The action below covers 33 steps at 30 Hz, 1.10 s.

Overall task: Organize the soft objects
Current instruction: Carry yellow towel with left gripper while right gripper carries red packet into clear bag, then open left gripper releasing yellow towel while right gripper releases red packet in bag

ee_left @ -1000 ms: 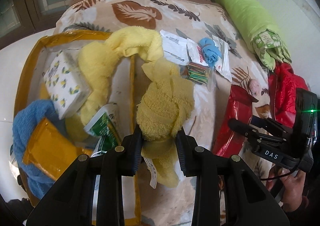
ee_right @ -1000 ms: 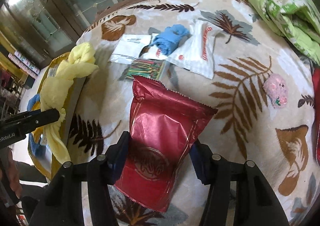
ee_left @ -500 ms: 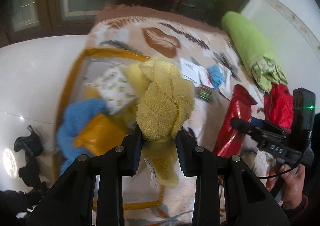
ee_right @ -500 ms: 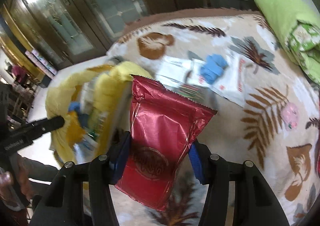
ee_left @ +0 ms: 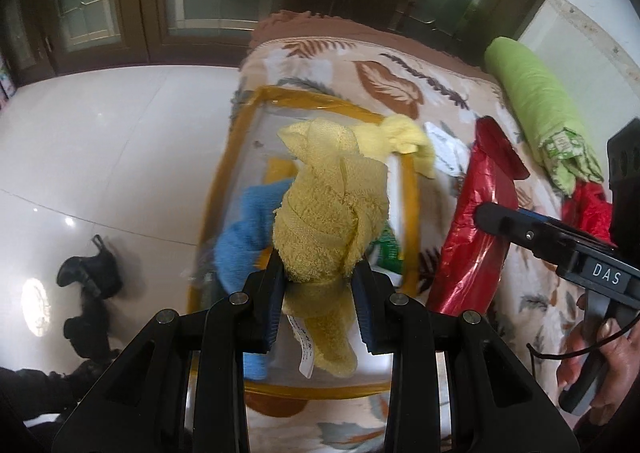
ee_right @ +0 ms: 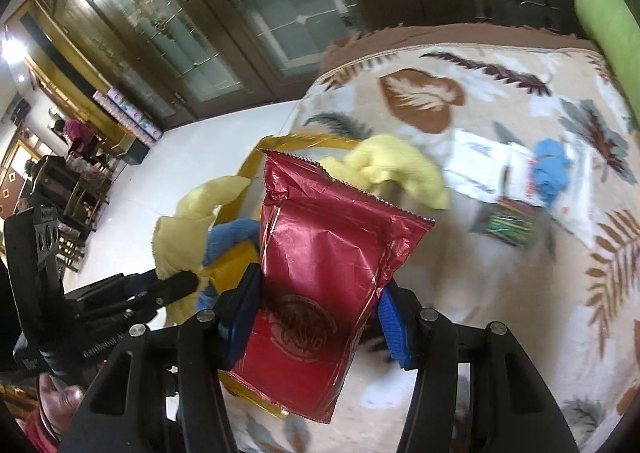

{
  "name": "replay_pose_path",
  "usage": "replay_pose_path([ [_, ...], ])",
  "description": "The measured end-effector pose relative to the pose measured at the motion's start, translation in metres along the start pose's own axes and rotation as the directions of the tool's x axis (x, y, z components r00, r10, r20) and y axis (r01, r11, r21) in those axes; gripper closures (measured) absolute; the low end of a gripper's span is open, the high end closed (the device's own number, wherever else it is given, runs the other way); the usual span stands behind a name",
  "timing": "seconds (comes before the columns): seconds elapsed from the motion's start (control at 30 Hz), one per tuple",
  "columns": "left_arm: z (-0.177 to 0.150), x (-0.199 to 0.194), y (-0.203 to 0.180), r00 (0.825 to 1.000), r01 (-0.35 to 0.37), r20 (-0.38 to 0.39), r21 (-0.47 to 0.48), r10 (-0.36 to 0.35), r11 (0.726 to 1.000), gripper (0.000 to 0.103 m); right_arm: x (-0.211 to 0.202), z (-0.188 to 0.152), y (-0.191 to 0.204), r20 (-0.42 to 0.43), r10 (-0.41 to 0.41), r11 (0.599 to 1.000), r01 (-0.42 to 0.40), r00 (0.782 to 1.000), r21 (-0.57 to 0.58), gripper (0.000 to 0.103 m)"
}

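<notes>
My left gripper (ee_left: 319,295) is shut on a knotted yellow towel (ee_left: 332,209) and holds it above the gold-rimmed clear bag (ee_left: 411,213) lying on the leaf-print blanket. The towel's far end (ee_left: 404,137) drapes over the bag's rim. A blue towel (ee_left: 244,233) lies inside the bag. My right gripper (ee_right: 320,319) is shut on a red foil pouch (ee_right: 320,273) and holds it up beside the bag; the pouch also shows in the left wrist view (ee_left: 476,221). In the right wrist view the yellow towel (ee_right: 188,225) and left gripper sit at the left.
On the blanket (ee_right: 500,293) lie white packets (ee_right: 480,169), a blue cloth (ee_right: 552,169) and a striped packet (ee_right: 508,225). A rolled green quilt (ee_left: 536,101) and a red garment (ee_left: 588,205) lie at the right. White tiled floor (ee_left: 100,141) and dark shoes (ee_left: 88,285) are on the left.
Both grippers have risen and swung left toward the bag. The yellow towel has lifted off the blanket over the bag; the red pouch has lifted off the blanket.
</notes>
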State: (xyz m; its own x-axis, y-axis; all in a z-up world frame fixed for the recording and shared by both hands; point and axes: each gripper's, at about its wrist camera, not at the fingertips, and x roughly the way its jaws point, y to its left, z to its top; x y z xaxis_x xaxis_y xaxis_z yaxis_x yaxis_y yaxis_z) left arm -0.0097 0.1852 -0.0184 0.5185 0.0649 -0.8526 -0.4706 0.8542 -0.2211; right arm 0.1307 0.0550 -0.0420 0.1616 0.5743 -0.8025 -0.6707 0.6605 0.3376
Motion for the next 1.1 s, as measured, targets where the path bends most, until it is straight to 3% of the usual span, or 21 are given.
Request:
replay_pose_path([
  [0.4,0.001,0.035,0.020,0.996,-0.065,-0.057,0.012,0.066,0.998,0.072,0.067,-0.005,0.017,-0.086,0.006,0.999,-0.003,0.996,0.037,0.048],
  [0.87,0.009,0.047,0.013,0.995,-0.089,-0.042,0.037,0.090,0.995,0.071,0.069,-0.009,0.008,-0.085,0.021,0.996,-0.014,0.996,0.084,0.043],
  [0.93,0.007,0.046,0.013,0.994,-0.097,-0.038,0.038,0.098,0.995,0.068,0.067,-0.010,0.008,-0.076,0.020,0.997,-0.013,0.997,0.082,0.042],
  [1.1,0.004,0.043,0.013,0.994,-0.109,-0.018,0.036,0.110,0.993,0.066,0.056,-0.009,0.005,-0.024,0.015,0.995,-0.012,1.000,0.100,0.024],
])
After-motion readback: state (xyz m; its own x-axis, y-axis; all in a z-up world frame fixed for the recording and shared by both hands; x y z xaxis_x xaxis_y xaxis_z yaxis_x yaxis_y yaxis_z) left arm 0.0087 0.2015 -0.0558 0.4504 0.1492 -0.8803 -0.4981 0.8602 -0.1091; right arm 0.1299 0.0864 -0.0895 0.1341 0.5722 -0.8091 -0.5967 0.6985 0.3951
